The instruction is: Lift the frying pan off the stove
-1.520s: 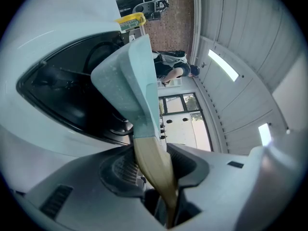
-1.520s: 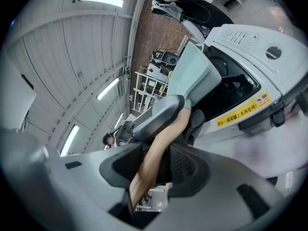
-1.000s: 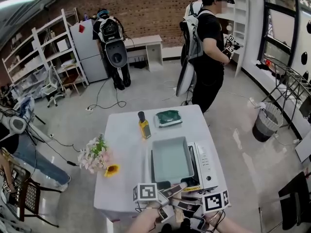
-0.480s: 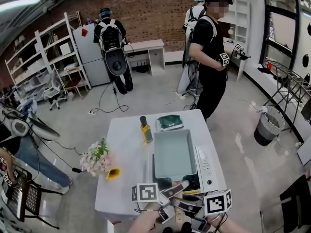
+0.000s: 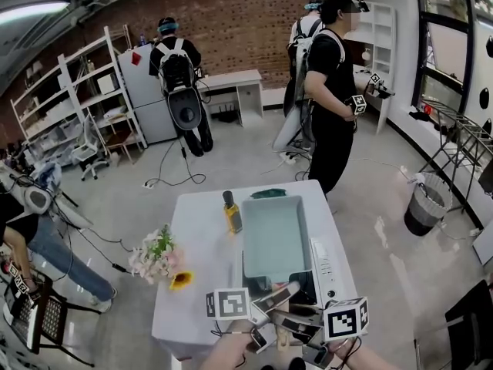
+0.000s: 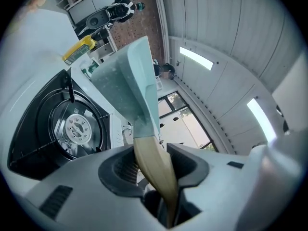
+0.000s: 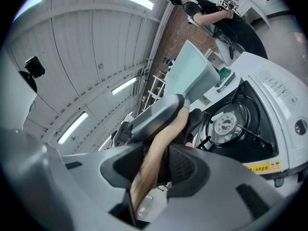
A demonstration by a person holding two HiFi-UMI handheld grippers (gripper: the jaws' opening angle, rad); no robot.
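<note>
Both claws were clamped on one wooden handle [image 6: 153, 170]: the left claw [image 6: 149, 160] had its jaws pressed on either side of it, close to where it joined the pan [image 5: 275, 237], and the right claw [image 7: 156, 165] gripped it just behind, at the near end, with the left one's jaw showing straight ahead of it on the same handle. From both claws the pan lay dead ahead, on the far side. Its long axis ran near to far, in line with the handle, with the handle pointing back at the person and the pale rectangular body pointing away over the stove [image 5: 330, 267]. The left claw was the nearer to the body and so likely took more of its weight. The pan hung above the stove and apart from it, and the bare burner [image 6: 73, 128] showed below it in both gripper views. The stove sat at the near right of the white table [image 5: 196, 284]. I judged the lift mostly done, and any further move would have to keep both claws rising together along that one axis, or the far end would dip
</note>
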